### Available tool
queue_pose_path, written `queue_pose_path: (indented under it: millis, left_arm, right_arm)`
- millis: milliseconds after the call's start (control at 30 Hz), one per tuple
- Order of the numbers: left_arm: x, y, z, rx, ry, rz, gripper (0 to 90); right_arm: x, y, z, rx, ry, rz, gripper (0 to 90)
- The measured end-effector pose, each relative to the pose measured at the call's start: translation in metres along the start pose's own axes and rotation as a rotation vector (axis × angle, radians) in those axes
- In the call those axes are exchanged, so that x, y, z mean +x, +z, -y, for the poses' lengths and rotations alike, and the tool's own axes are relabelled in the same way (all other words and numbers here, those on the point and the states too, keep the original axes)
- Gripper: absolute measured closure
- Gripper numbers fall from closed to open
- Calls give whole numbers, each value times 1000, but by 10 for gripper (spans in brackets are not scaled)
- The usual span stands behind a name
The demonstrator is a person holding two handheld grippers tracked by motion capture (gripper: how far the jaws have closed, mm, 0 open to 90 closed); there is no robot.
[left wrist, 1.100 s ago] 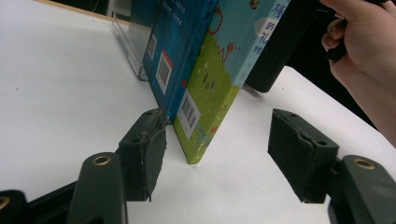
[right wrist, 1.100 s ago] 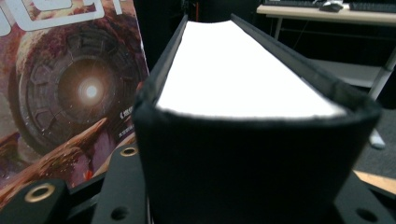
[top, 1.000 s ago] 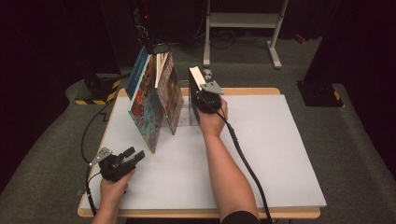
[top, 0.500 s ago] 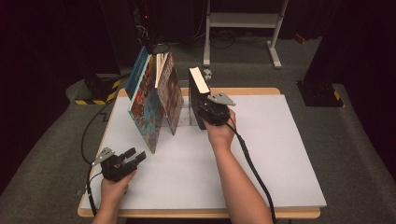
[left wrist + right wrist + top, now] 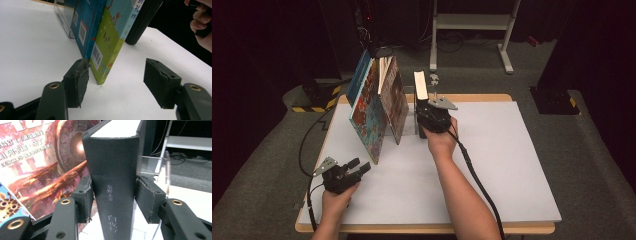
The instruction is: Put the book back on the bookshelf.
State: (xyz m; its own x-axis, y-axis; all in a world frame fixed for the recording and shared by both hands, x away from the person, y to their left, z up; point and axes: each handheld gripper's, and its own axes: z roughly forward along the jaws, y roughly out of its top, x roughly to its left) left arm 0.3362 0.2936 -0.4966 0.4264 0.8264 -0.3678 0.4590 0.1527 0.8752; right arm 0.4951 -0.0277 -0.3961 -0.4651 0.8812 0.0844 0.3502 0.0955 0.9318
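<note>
The right gripper clamps the black book by its spine to stand it upright beside the leaning books, while the left gripper waits released on the tabletop

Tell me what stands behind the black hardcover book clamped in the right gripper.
Behind the black hardcover book, held by the right gripper, a clear acrylic bookend rises at its right edge. The book's spine covers the bookend's middle and base.

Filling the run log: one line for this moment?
right gripper: shut on black book | left gripper: open, near leaning books | table
</note>
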Motion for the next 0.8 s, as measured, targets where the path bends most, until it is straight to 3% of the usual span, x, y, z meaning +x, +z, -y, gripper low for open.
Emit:
queue_pose_path:
  millis: [333, 533, 667, 800]
  left_arm:
    - [1, 0, -1, 0, -5, -2, 366]
    - [0, 1, 0, 2, 6, -3, 366]
    - [0, 1, 0, 8, 16, -32, 341]
    - [0, 2, 0, 4, 27, -38, 329]
  right_arm:
    - [4, 18, -8, 13, 12, 2, 472]
    - [3, 19, -9, 17, 10, -8, 459]
    - [2, 20, -8, 33, 13, -17, 448]
    - [0, 19, -5, 79, -8, -34, 365]
